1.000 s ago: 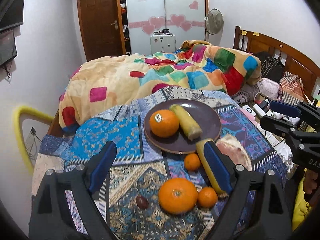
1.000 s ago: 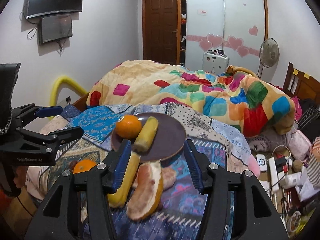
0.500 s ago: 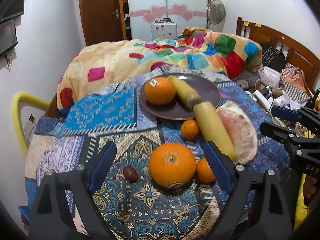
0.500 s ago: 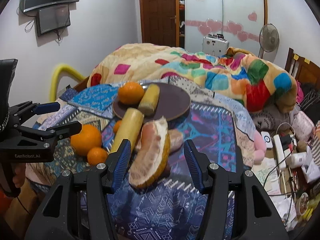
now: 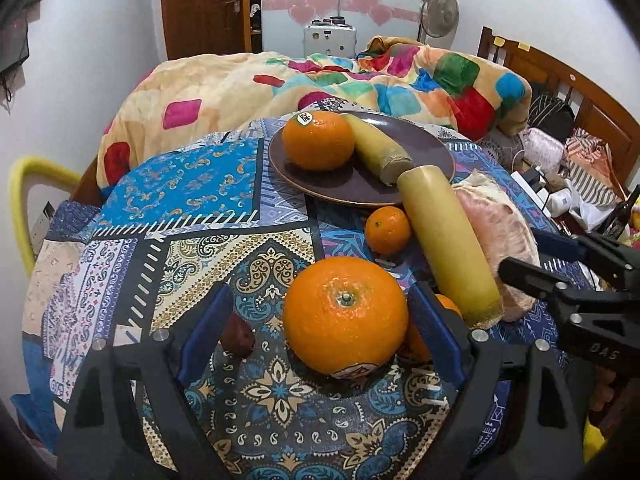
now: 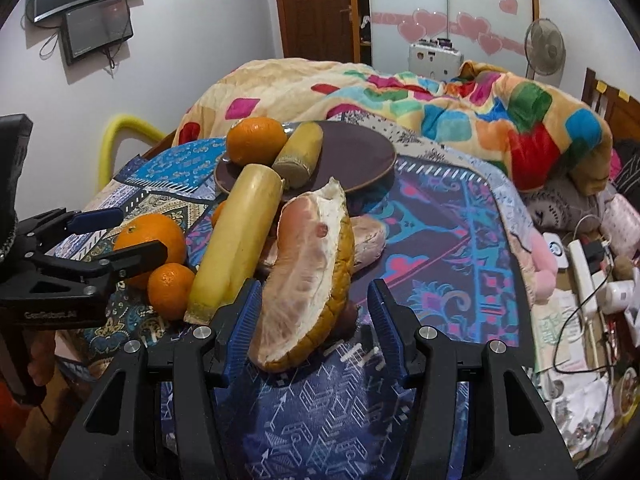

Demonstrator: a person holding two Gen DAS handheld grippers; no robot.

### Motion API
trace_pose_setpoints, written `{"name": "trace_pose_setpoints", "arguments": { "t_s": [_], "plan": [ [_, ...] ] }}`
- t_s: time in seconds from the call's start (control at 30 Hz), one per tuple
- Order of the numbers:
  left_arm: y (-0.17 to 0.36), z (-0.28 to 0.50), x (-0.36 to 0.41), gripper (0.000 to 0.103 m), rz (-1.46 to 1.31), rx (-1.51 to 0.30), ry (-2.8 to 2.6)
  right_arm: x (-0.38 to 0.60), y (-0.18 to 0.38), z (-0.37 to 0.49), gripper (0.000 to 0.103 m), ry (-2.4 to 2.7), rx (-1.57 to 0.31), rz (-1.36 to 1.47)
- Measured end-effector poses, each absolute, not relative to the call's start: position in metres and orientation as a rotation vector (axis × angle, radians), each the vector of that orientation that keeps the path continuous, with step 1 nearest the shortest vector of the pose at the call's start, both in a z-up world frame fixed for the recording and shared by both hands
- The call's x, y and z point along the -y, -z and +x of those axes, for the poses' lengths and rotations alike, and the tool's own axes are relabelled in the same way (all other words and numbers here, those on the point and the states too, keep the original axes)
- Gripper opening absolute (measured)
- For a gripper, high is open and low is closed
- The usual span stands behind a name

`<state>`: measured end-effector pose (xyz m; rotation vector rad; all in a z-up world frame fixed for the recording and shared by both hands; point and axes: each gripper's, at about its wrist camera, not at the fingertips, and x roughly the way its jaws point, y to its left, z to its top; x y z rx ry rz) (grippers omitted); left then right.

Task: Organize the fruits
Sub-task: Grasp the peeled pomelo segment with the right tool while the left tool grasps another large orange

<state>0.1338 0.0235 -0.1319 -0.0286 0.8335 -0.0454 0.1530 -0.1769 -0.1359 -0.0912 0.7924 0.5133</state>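
Left hand-held gripper [image 5: 320,320] is spread wide, the big orange [image 5: 344,316] sits dead ahead between its blue pads, not touched that I can see; round, waxy, dimpled skin, stem end up. A small dark fruit [image 5: 237,339] lies just inside the left pad. Beside the orange, the long pale-yellow cylinder [image 5: 448,240], smooth, cut ends, runs away from me toward the purple plate [image 5: 424,148], which already carries a stickered orange [image 5: 318,140] and a shorter cylinder [image 5: 378,152]. Right hand-held gripper [image 6: 316,320] is also spread, straddling the pomelo wedge [image 6: 308,272], closer to it than the left one; its long axis points along the fingers, pithy rind right, membrane-covered pulp left. All on a patterned cloth [image 5: 180,184], soft footing; whether a desk is under it I can't tell.
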Motion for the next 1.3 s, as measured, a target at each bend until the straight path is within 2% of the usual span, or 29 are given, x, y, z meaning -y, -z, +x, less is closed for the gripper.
{"name": "trace_pose_setpoints", "arguments": {
  "t_s": [0.17,0.23,0.3,0.73,1.0,1.13,1.2,1.3],
  "plan": [
    [0.134,0.138,-0.026,0.088,-0.054,-0.838,0.058,0.170,0.141,0.160,0.051,-0.525,-0.801,-0.080],
    [0.134,0.138,-0.028,0.082,-0.070,-0.843,0.083,0.169,0.142,0.162,0.051,-0.525,-0.803,-0.081],
    [0.133,0.140,-0.027,0.064,-0.086,-0.850,0.131,0.169,0.142,0.162,0.049,-0.534,-0.803,-0.076],
    [0.127,0.129,-0.034,0.062,-0.046,-0.896,0.134,0.180,0.135,0.159,0.035,-0.566,-0.807,-0.032],
    [0.130,0.127,-0.037,0.066,-0.047,-0.889,0.122,0.182,0.134,0.154,0.033,-0.564,-0.792,-0.049],
    [0.132,0.128,-0.040,0.069,-0.055,-0.887,0.126,0.180,0.128,0.153,0.028,-0.573,-0.771,-0.058],
    [0.130,0.127,-0.039,0.063,-0.048,-0.882,0.141,0.181,0.126,0.152,0.026,-0.579,-0.762,-0.058],
    [0.128,0.126,-0.033,0.062,-0.008,-0.875,0.127,0.181,0.122,0.150,0.023,-0.581,-0.750,-0.058]
  ]
}}
